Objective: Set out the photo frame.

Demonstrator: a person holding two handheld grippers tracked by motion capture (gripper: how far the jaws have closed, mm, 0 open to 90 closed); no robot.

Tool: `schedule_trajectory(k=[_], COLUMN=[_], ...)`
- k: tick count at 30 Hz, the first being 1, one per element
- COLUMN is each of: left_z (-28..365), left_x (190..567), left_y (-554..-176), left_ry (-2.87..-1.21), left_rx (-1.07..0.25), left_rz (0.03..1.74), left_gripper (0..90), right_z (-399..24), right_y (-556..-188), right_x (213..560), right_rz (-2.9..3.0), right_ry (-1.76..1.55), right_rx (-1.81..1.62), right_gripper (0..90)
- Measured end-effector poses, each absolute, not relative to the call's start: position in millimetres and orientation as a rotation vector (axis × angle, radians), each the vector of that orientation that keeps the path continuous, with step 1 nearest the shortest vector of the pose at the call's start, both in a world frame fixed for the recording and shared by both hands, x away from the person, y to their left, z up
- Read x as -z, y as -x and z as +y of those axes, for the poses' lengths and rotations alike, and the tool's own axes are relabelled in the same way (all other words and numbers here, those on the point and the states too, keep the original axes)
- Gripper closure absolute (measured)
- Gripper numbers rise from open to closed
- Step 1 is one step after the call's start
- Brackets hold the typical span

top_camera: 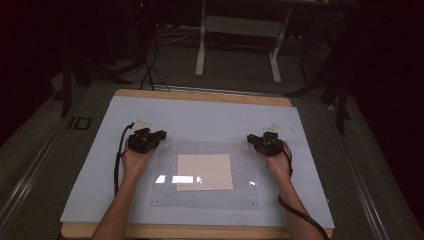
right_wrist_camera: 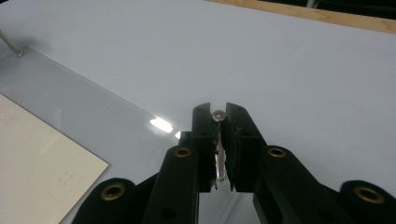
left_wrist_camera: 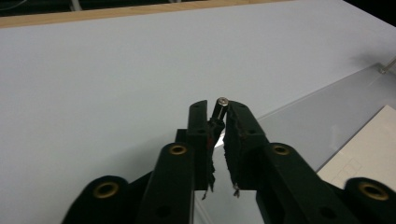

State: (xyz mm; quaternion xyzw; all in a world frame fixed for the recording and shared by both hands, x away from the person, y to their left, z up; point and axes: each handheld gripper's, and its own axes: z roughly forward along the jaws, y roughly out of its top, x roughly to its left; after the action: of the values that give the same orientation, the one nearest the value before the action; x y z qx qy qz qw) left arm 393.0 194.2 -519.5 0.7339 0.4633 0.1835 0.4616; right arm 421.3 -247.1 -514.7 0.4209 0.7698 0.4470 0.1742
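Clear acrylic sheet [top_camera: 210,175]: each gripper, left [left_wrist_camera: 219,122] and right [right_wrist_camera: 218,122], clamps a half-hidden corner post.

Clear acrylic sheet [top_camera: 210,150] flat over beige paper [top_camera: 205,171], corner posts [left_wrist_camera: 220,108] apparently gripped.

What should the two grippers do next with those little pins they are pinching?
Probably lift both together, gently. The left hand-held gripper is shut on a corner pin of the clear plate, and the right hand-held gripper pinches the pin at the opposite far corner. The plate covers a white sheet, so raising it evenly would likely free that sheet.
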Motion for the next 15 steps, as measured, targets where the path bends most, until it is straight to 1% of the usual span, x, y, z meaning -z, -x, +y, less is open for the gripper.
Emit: schedule_trajectory(k=[4, 9, 12, 13, 15], left_z=[194.7, 194.6, 193.9, 193.0, 192.8], left_x=[519.0, 518.3, 518.2, 518.3, 518.6], left_y=[-392.4, -392.9, -394.4, -396.0, -396.3], left_ry=[-1.811, -1.797, -1.79, -1.798, -1.797], left_rx=[-0.461, -0.469, -0.466, -0.462, -0.463], left_rz=[1.13, 1.123, 1.124, 1.123, 1.124], left_gripper=[82.2, 79.5, 79.5, 81.4, 81.5], right_z=[-247.4, -247.4, -247.4, -247.2, -247.3], right_y=[-421.2, -421.2, -421.4, -421.8, -422.0], right_x=[515.2, 515.3, 515.3, 515.2, 515.1], right_rz=[2.181, 2.18, 2.18, 2.183, 2.185], right_ry=[-1.196, -1.197, -1.198, -1.198, -1.2], right_rx=[-1.271, -1.272, -1.272, -1.271, -1.271], right_gripper=[82.8, 82.6, 82.6, 82.7, 82.9])
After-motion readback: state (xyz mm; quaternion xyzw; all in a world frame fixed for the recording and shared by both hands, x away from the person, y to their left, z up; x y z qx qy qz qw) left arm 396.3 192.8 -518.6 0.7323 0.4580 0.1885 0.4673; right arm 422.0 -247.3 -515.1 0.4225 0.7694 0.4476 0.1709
